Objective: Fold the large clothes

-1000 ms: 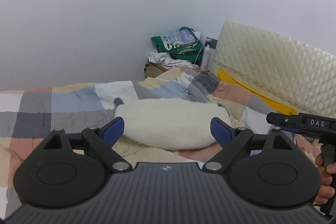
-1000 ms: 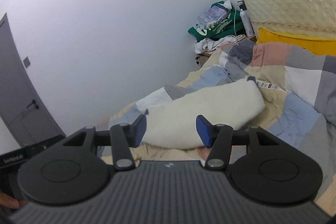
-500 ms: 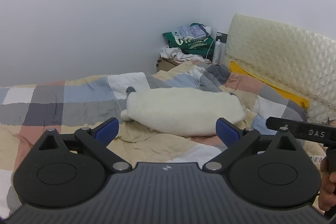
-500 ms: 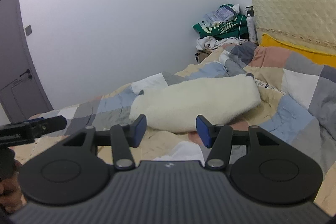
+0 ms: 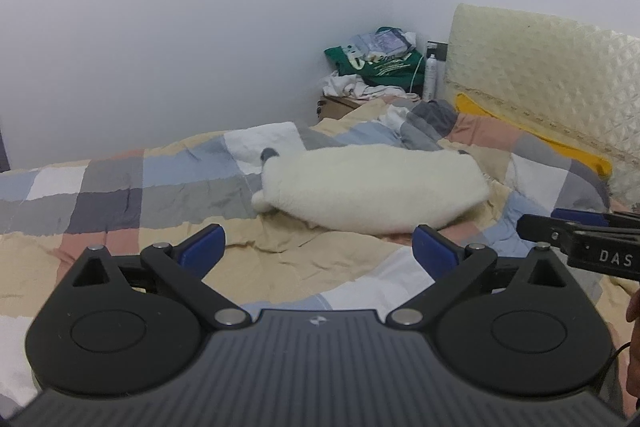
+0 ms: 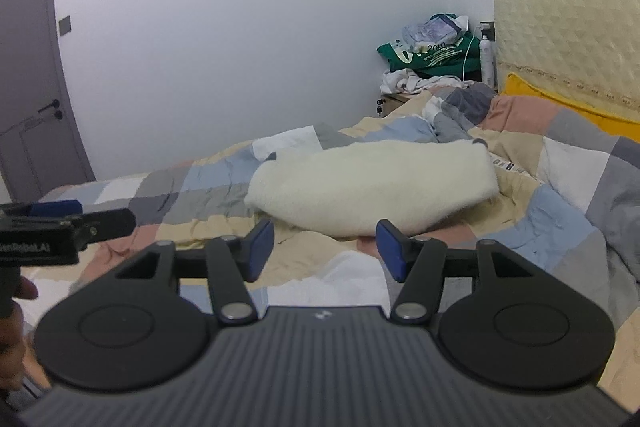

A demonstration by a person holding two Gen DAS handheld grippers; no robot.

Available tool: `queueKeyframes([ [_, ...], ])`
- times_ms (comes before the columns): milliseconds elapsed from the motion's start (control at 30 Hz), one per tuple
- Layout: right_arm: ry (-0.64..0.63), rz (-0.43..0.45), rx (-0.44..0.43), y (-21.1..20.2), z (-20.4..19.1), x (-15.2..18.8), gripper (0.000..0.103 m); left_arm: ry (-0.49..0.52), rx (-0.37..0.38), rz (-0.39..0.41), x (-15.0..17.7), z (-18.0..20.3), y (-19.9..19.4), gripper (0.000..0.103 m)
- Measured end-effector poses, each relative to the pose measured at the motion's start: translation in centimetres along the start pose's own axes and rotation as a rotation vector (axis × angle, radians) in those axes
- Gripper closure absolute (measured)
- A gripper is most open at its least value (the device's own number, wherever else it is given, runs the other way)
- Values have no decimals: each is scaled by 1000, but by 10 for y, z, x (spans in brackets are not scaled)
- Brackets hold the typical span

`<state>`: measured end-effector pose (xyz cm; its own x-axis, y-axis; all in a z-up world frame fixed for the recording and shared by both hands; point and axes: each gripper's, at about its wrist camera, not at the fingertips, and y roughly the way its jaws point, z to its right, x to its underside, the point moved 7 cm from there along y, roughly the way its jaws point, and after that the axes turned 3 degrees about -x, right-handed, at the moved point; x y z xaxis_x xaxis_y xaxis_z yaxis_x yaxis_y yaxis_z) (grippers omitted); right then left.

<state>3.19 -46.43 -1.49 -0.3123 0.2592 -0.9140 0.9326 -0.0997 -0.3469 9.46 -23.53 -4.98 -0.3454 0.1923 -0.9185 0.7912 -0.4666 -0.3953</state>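
1. Since the earlier frames both grippers have been lowered toward the bed; left gripper (image 5: 318,251) jaws widened to nearly full spread, nothing between them. Right gripper (image 6: 324,247) jaws have been nudged slightly wider, to about half spread, also empty.
2. Checked quilt (image 5: 120,195) is rumpled under both tools, so wrinkles may be dragged along.
3. White fleece garment (image 5: 372,187) lies bundled mid-bed, well ahead of both grippers, untouched.
4. Handling judged: light, soft, bulky, high-friction pile; no stiffness.
5. Grip points suggested: grey-trimmed corners (image 5: 269,154) at far left and right ends, possibly cuffs, too small to confirm.
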Motion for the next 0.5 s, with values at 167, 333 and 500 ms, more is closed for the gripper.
queueKeyframes([
  [167,-13,-12,4,4,-3,1,29,-6,-19,-17,4,-6,7,2],
  [333,-20,-16,34,7,1,-1,9,-29,-14,-37,7,-11,12,2],
  [500,-26,-31,29,10,-1,3,9,-25,-24,-33,8,-13,13,2],
])
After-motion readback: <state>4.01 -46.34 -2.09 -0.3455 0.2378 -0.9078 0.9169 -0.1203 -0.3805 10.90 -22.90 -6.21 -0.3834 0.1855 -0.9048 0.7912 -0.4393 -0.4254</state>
